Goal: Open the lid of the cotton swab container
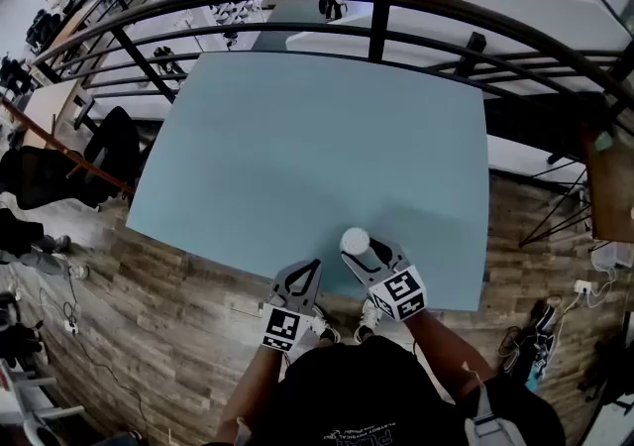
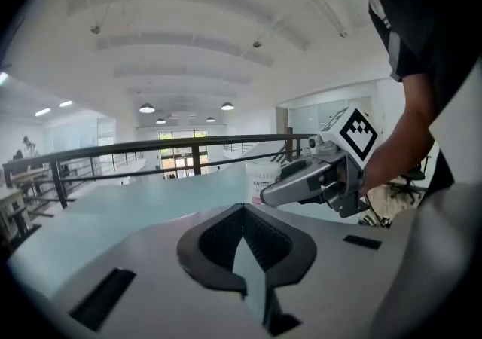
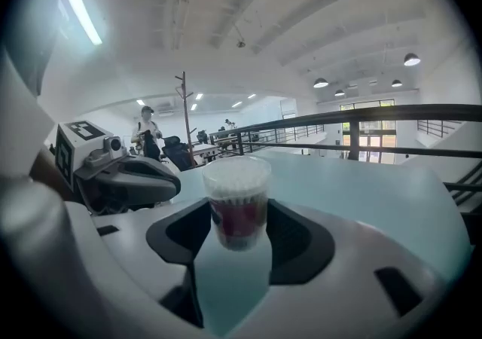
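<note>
The cotton swab container [image 1: 355, 240] is a clear round tub with a white lid, packed with swabs, close to the front edge of the light blue table [image 1: 297, 157]. My right gripper [image 1: 359, 256] is shut on the cotton swab container [image 3: 238, 200], one pad against each side, and the lid is on. My left gripper [image 1: 314, 265] is just left of it, shut and holding nothing. In the left gripper view the closed jaws [image 2: 242, 209] point past the container [image 2: 262, 178] and the right gripper [image 2: 312, 179]. The left gripper [image 3: 120, 179] shows at the left of the right gripper view.
A black metal railing [image 1: 376, 13] runs along the table's far side. The table's front edge [image 1: 297, 280] lies right under both grippers, with wood floor below it. The person's torso [image 1: 367, 394] fills the bottom of the head view.
</note>
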{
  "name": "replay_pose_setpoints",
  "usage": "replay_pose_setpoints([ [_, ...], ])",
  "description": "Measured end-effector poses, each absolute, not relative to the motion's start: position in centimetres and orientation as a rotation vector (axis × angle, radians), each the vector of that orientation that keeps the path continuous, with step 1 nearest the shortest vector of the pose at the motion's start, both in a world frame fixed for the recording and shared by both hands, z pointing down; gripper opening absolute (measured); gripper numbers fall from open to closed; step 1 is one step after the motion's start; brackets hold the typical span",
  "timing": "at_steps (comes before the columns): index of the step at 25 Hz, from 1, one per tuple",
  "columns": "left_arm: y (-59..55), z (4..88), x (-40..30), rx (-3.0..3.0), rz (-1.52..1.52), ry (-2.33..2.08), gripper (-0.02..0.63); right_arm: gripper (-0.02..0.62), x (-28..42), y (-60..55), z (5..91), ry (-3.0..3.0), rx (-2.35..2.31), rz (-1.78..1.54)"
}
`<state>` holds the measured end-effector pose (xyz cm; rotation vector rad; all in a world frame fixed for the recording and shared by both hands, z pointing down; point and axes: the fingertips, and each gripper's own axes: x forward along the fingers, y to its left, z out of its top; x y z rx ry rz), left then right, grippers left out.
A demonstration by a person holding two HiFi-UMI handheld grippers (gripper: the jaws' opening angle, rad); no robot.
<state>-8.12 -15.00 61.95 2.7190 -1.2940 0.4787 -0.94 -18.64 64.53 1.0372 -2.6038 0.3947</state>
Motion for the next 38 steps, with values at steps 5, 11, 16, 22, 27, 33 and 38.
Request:
replay_pose_setpoints([
  [5, -15.9, 58.6, -7.2, 2.861, 0.505, -1.298, 0.012, 0.241, -1.1, -18.9, 62.4, -2.625, 1.011, 0.38],
  [11, -16.0, 56.7, -5.6, 3.014, 0.615, -1.229, 0.012, 0.241, -1.3, -19.0, 61.3, -2.634, 0.965, 0.38],
  [16, -15.5, 57.0, -5.0, 3.128, 0.889, -1.232, 0.013, 0.239, -1.7, -18.6, 61.4, -2.624, 0.923, 0.374],
  [22, -15.8, 57.1, -4.0, 3.209, 1.102, -1.237, 0.08, 0.239, -1.8, -19.0, 61.0, -2.627, 0.895, 0.341],
  [27, -16.7, 56.6, -3.3, 3.272, 1.195, -1.202, 0.133, 0.239, -2.0, -19.4, 61.1, -2.62, 0.868, 0.294],
  [33, -17.7, 57.1, -3.0, 3.355, 1.457, -1.05, 0.159, 0.239, -2.3, -20.4, 61.4, -2.601, 0.828, 0.219],
  [38, -18.6, 57.0, -3.0, 3.37, 1.566, -1.005, 0.16, 0.239, -2.8, -21.1, 61.0, -2.58, 0.796, 0.145],
])
